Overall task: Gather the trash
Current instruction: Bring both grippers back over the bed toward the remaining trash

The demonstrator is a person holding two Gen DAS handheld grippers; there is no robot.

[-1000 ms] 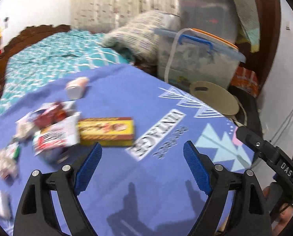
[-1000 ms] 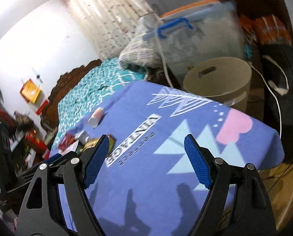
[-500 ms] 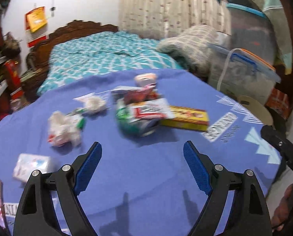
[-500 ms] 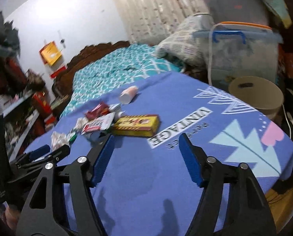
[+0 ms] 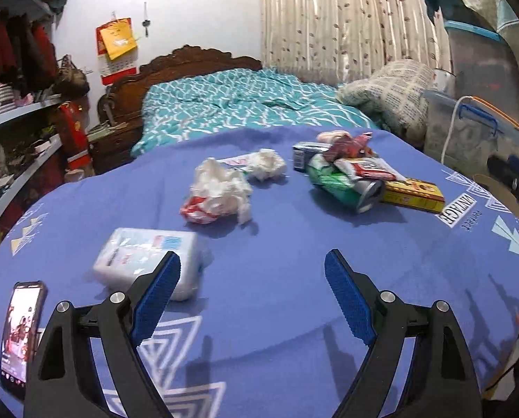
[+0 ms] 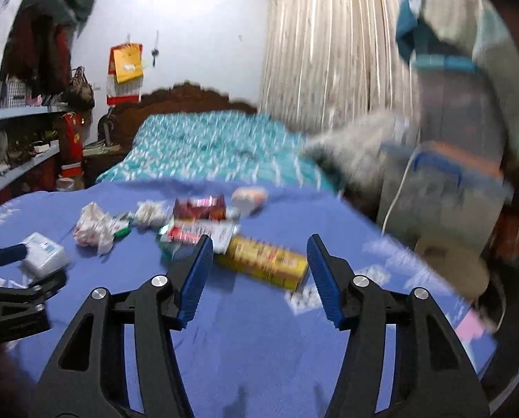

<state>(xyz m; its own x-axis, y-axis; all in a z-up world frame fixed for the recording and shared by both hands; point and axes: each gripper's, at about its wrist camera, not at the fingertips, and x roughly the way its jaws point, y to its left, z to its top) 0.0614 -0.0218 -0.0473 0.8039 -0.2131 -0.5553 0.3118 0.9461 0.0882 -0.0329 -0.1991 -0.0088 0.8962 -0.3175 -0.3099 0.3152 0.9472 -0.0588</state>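
Trash lies on a blue tablecloth (image 5: 276, 278): a crumpled white and red wrapper (image 5: 217, 191), a tissue ball (image 5: 266, 164), a crushed green can (image 5: 343, 184), a yellow box (image 5: 414, 195), red wrappers (image 5: 350, 144) and a white tissue pack (image 5: 148, 261). My left gripper (image 5: 252, 292) is open and empty, just short of the tissue pack. My right gripper (image 6: 259, 271) is open and empty, just short of the yellow box (image 6: 266, 261) and the can pile (image 6: 196, 233). The right view is blurred.
A phone (image 5: 21, 331) lies at the table's near left edge. A teal bed (image 5: 245, 104) stands behind the table, shelves (image 5: 15, 146) at left. Plastic storage boxes (image 5: 475, 132) and a round tan bin (image 6: 450, 264) stand at right.
Both grippers swung left, away from the bin side and toward the trash pile. The pile, tissue pack and phone came into the left view. Both grippers stayed open.
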